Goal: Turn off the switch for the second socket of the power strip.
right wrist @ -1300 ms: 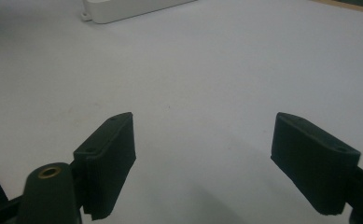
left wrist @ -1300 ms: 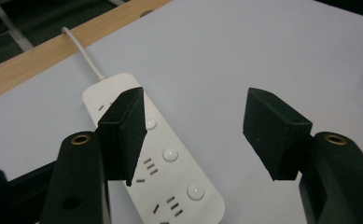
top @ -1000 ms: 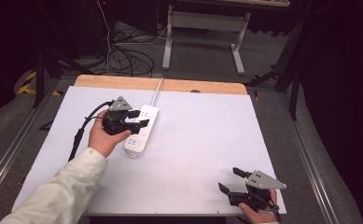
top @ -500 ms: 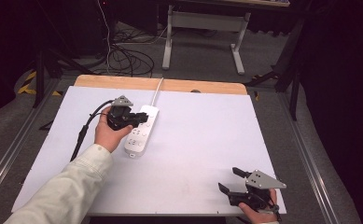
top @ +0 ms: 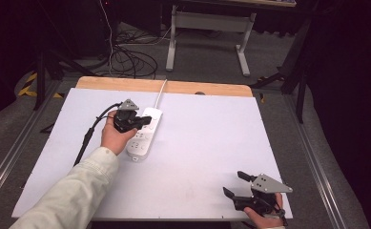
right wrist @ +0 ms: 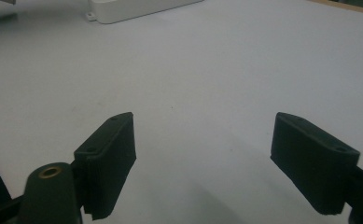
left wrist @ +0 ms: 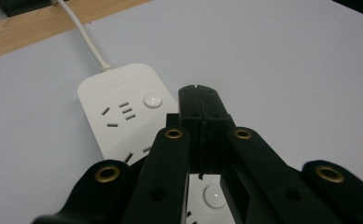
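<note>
One power strip (top: 145,132) lies lengthwise away, cord (top: 160,90) end farthest

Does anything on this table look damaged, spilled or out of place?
Nothing stands out. The white power strip lies flat and whole on the table, its cord running off the far edge. The left gripper, jaws shut, is over it; the right gripper sits open at the near edge.

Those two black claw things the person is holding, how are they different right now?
The left gripper has its jaws pressed shut with nothing between them, while the right gripper has its jaws spread wide. The left gripper sits over the white power strip toward the far side of the table; the right gripper is at the near edge, over bare surface. Both are black, two-jawed, with a grey plate on top.
</note>
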`<act>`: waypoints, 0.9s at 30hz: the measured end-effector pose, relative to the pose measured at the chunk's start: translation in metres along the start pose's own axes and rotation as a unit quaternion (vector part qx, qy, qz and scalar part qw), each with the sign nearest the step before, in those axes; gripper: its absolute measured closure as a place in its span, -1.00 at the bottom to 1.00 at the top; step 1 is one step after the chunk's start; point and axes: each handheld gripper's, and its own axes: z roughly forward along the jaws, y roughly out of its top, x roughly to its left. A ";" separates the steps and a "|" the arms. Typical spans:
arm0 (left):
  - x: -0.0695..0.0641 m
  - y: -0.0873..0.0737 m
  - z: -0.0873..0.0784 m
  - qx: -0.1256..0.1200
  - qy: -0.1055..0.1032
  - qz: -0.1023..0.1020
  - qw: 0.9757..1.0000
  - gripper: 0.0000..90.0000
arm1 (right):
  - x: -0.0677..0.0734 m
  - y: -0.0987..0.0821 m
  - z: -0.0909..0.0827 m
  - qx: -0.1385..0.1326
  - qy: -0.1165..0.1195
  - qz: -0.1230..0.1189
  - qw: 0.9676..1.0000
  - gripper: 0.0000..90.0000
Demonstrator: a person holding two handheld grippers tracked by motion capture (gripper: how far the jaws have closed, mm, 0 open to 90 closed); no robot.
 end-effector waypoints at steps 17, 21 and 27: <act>0.008 -0.009 0.021 0.029 0.012 -0.022 0.999 1.00 | -0.001 0.000 0.001 0.002 0.002 -0.003 1.000 -0.50; 0.007 -0.010 0.025 0.035 0.012 -0.019 0.999 1.00 | -0.001 0.000 0.001 0.002 0.003 -0.001 1.000 -0.50; 0.007 -0.011 0.027 0.042 0.011 -0.015 0.999 1.00 | -0.001 0.000 0.002 0.003 0.003 -0.001 1.000 -0.50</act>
